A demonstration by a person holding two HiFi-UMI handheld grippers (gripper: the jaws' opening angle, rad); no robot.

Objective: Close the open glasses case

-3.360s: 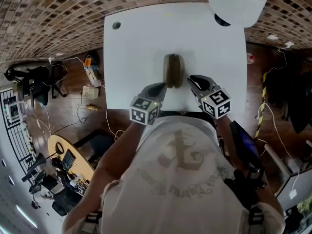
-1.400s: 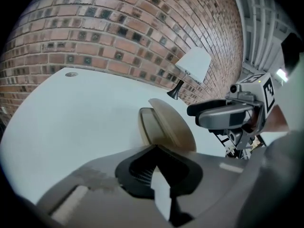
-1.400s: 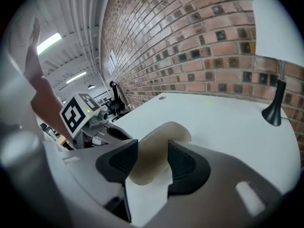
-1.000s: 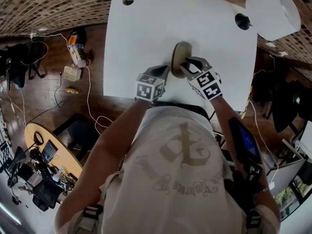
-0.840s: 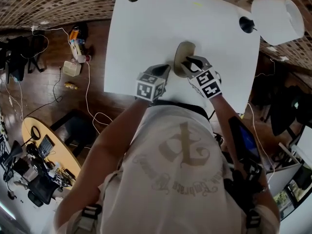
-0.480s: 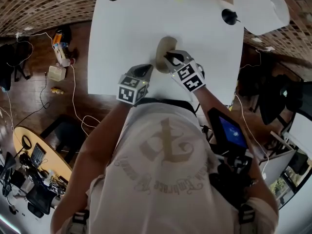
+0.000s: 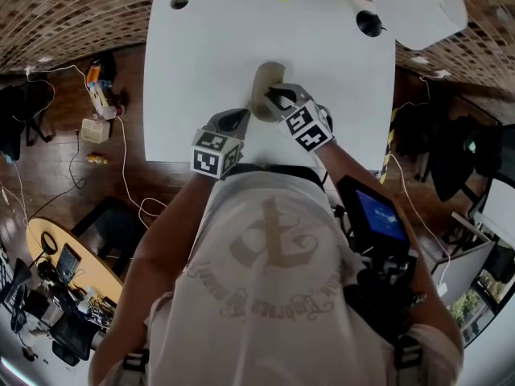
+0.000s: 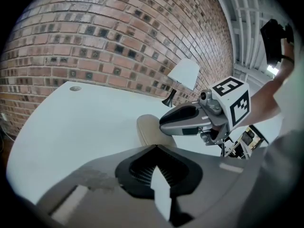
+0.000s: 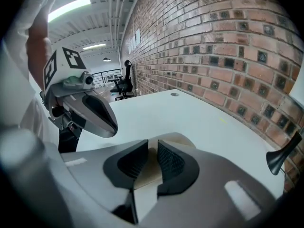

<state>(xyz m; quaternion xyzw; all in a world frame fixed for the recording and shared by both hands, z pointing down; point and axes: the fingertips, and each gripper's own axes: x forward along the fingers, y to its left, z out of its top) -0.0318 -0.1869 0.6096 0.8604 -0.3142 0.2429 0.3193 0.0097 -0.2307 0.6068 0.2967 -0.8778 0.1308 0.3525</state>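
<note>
Tan oval glasses case (image 7: 263, 83) lies lengthwise, pointing away from me on the white worktop (image 7: 201, 55). Its near end is hidden by the right gripper (image 7: 275, 97), whose fingers just closed and are pinching it. Left gripper (image 7: 239, 118) fingers are pressed together, empty.

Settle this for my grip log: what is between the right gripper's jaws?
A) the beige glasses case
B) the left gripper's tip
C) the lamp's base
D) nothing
A: the right gripper has just closed its jaws, and the beige glasses case shows pinched between them.

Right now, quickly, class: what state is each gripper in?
Left gripper: closed, empty.
Right gripper: jaws have just been closing, now gripping the case.
</note>
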